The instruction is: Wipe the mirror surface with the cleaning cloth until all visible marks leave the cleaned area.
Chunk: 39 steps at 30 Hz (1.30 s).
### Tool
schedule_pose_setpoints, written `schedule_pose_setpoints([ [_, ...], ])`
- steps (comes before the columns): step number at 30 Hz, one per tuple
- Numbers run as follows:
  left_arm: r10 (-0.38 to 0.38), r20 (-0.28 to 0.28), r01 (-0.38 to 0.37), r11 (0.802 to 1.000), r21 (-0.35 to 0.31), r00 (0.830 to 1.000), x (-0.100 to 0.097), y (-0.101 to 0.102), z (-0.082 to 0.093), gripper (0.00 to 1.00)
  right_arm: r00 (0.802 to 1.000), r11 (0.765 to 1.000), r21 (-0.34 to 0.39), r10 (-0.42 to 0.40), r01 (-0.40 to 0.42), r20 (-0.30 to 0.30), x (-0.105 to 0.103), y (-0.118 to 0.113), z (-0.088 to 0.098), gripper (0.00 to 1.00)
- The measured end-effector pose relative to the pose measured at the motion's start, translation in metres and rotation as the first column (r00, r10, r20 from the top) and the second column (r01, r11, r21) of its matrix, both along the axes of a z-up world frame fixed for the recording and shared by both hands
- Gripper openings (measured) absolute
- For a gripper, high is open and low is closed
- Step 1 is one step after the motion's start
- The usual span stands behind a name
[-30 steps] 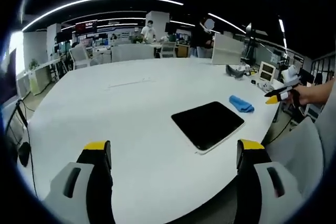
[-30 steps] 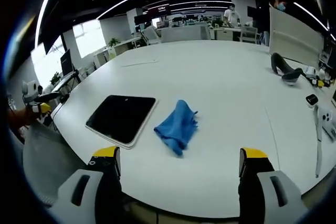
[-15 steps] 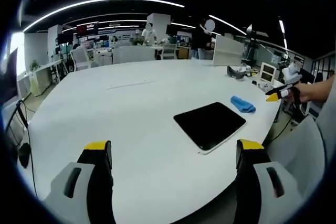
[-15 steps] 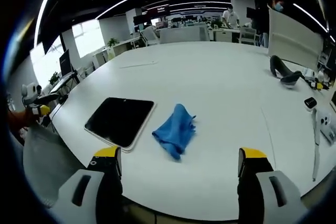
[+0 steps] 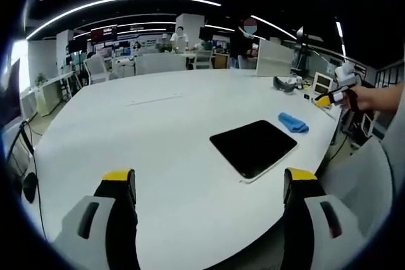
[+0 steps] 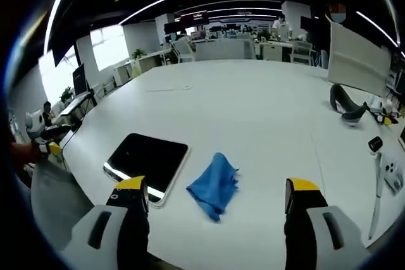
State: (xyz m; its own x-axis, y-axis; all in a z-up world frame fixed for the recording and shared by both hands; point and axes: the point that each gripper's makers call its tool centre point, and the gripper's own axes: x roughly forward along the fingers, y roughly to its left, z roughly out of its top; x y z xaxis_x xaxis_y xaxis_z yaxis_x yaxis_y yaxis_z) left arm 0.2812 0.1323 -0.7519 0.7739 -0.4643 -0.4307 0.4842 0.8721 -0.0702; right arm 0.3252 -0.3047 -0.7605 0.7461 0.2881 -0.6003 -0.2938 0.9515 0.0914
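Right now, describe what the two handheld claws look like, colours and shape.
Both are alike. The left claw has two broad, light grey jaws with black inner faces, a dark slot on each outer side and yellow caps at the tips. The right claw has the same grey bodies, black inner faces and yellow tips. No cables or sleeves can be made out on them.

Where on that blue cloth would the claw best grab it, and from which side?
Probably the raised, bunched ridge along the middle of the cloth, coming down from above. It lies crumpled on the table, so its folds stand up for the jaws to pinch, while its edges lie flat. The right claw, open, already sits nearest; the mirror lies just beside, apart.
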Motion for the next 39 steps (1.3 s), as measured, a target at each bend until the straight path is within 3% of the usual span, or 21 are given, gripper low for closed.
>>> schedule_pose_setpoints([
  [7, -0.004, -0.004, 0.004, 1.0, 0.007, 1.0, 0.0, -0.001, -0.001, 0.95, 1.0, 1.0, 0.011, -0.008, 0.008, 0.011, 0.012, 0.004, 0.008, 0.85],
  [14, -0.012, -0.005, 0.012, 1.0, 0.005, 1.0, -0.001, -0.003, -0.001, 0.95, 1.0, 1.0, 0.014, 0.014, -0.014, 0.007, 0.025, 0.017, -0.002, 0.77],
  [21, -0.017, -0.011, 0.017, 1.0, 0.014, 1.0, -0.001, -0.003, -0.004, 0.94, 1.0, 1.0, 0.027, 0.01, -0.01, -0.006, 0.036, 0.03, -0.029, 0.59],
  [28, -0.018, -0.011, 0.018, 1.0, 0.022, 1.0, 0.0, -0.002, -0.005, 0.92, 0.996, 1.0, 0.026, 0.017, -0.015, -0.086, 0.036, 0.039, -0.068, 0.35],
  [34, -0.019, -0.011, 0.02, 0.999, 0.027, 1.0, 0.0, -0.002, -0.005, 0.91, 0.992, 1.0, 0.009, -0.01, 0.011, -0.129, 0.035, 0.035, -0.084, 0.28],
  [39, -0.016, -0.011, 0.017, 0.999, 0.028, 1.0, 0.0, -0.001, -0.006, 0.91, 0.986, 1.0, 0.022, -0.012, 0.016, -0.164, 0.025, 0.035, -0.088, 0.29],
])
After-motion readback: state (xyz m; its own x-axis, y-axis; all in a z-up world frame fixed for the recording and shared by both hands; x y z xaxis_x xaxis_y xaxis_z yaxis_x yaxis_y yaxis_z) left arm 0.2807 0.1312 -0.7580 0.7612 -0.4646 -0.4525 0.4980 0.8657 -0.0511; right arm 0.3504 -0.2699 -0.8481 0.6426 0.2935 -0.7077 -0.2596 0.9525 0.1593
